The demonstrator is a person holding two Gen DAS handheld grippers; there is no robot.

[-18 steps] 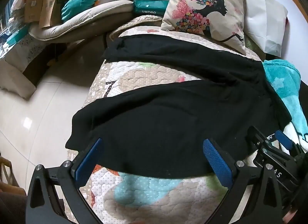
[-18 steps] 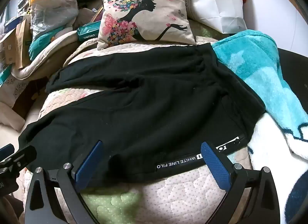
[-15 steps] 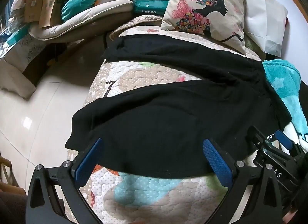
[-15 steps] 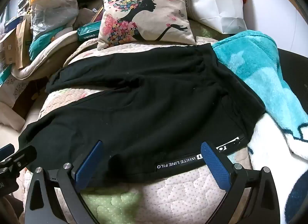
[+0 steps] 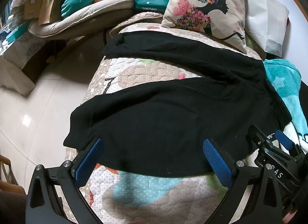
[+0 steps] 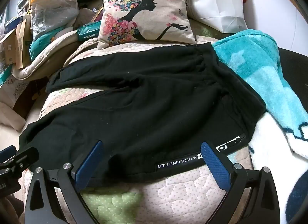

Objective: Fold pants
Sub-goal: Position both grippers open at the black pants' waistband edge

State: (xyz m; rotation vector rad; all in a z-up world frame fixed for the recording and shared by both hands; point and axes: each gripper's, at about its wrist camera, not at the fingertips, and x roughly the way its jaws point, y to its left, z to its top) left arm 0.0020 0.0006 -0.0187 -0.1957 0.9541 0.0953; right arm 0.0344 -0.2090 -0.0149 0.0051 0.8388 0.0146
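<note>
Black pants (image 5: 163,120) lie spread flat on a quilted bed cover (image 5: 146,191), legs apart and running left, waistband at the right by the teal blanket. In the right wrist view the pants (image 6: 144,108) show a white label strip along the near edge. My left gripper (image 5: 153,155) is open, its blue pads over the near edge of the near leg, holding nothing. My right gripper (image 6: 152,158) is open over the near hip edge, just above the label, holding nothing. The right gripper also shows in the left wrist view (image 5: 277,146).
A floral cushion (image 6: 144,10) and a white bag (image 6: 217,0) stand at the far side of the bed. A teal and white blanket (image 6: 269,81) lies to the right. Cluttered boxes, bags and bedding (image 5: 63,6) are at the far left, with tiled floor (image 5: 28,112) beside the bed.
</note>
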